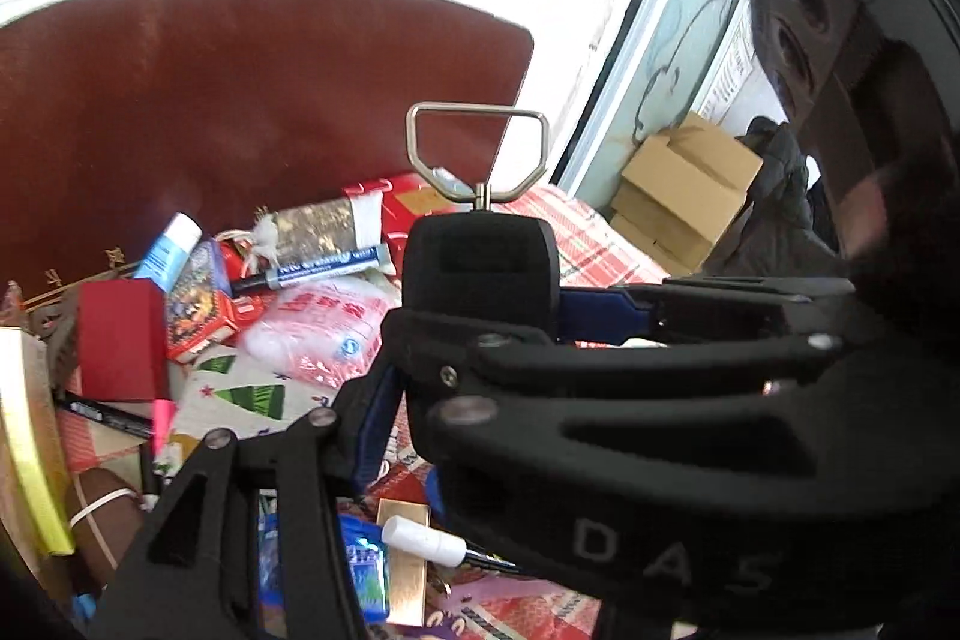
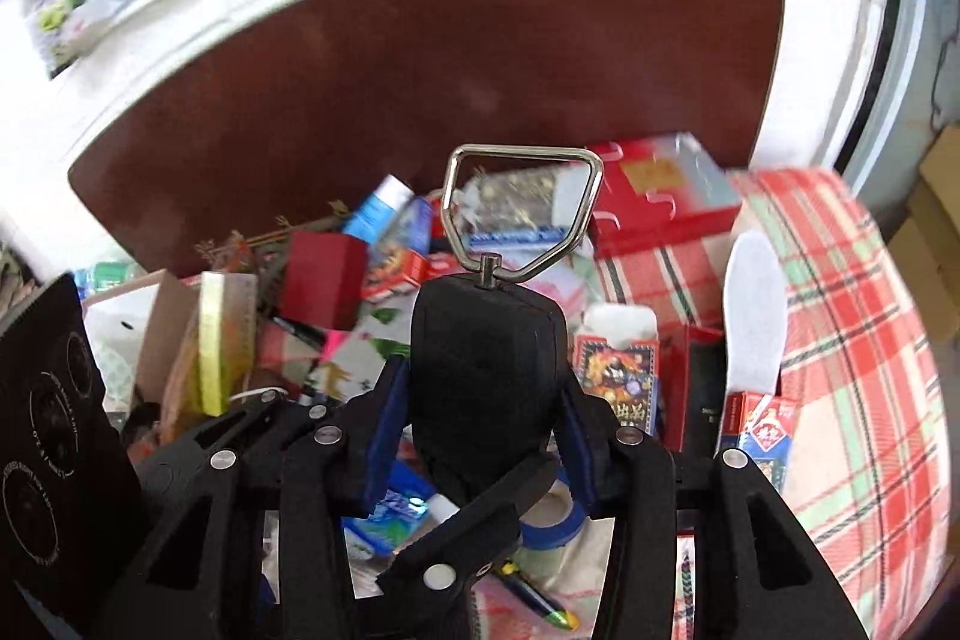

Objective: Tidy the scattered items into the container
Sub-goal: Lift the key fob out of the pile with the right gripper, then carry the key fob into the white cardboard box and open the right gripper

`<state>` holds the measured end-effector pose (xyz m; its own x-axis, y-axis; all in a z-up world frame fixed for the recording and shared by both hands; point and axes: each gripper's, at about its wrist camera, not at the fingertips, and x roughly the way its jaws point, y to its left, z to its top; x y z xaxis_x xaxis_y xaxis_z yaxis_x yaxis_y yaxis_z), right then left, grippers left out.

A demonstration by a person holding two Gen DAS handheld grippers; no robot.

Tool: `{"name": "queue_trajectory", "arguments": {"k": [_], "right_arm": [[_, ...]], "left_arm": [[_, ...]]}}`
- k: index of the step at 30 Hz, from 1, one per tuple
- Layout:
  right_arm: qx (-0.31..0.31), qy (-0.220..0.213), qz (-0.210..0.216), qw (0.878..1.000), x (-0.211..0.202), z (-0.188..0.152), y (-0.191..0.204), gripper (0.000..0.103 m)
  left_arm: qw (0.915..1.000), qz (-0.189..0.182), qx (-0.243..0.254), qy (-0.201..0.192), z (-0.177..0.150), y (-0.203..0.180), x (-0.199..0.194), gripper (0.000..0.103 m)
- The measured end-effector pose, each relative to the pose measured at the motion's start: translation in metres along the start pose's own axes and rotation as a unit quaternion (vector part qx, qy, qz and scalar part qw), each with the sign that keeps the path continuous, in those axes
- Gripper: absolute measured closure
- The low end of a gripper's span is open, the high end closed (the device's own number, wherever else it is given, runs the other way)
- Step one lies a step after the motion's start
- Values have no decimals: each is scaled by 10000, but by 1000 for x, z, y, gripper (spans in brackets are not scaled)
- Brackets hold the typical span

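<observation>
A black device with a metal D-ring on top (image 1: 480, 274) is held between both grippers above the cluttered container. In the left wrist view my left gripper (image 1: 474, 340) pinches its lower part, and the right gripper's arm crosses in front. In the right wrist view my right gripper (image 2: 480, 436) is shut on the same black device (image 2: 486, 370), blue pads pressed to both its sides. Below lie a red box (image 1: 120, 334), card packs (image 2: 618, 370), a marker (image 1: 312, 268) and a white tube (image 1: 420, 538).
The plaid-lined container (image 2: 852, 340) holds a white insole (image 2: 756, 304), a red puzzle box (image 2: 660, 196), a yellow tape roll (image 2: 216, 340) and blue tape (image 2: 552, 526). A brown board (image 1: 240, 100) stands behind. Cardboard boxes (image 1: 678, 196) sit to the right.
</observation>
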<state>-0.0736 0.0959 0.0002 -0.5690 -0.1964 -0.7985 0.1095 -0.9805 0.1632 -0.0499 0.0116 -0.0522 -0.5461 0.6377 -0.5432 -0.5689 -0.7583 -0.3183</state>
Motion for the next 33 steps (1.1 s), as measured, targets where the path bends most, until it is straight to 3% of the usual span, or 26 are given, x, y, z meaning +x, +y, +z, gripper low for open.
{"name": "queue_trajectory", "arguments": {"k": [11,20,28,33], "right_arm": [[-399,-525,78,9978,-43,3,70,55],[-973,-758,535,9909,-57,-1,143,55],[-1558,-803,922,9802,-65,-6,200,55],[-1924,-781,1384,9684,-62,-13,239,55]], "left_arm": [[9975,263,-5,-650,4,13,-79,53],[9892,894,-188,-1142,-9,42,-151,54],[9767,1469,-473,-1489,-24,67,-197,54],[9626,2051,-690,-1632,-41,85,-225,54]]}}
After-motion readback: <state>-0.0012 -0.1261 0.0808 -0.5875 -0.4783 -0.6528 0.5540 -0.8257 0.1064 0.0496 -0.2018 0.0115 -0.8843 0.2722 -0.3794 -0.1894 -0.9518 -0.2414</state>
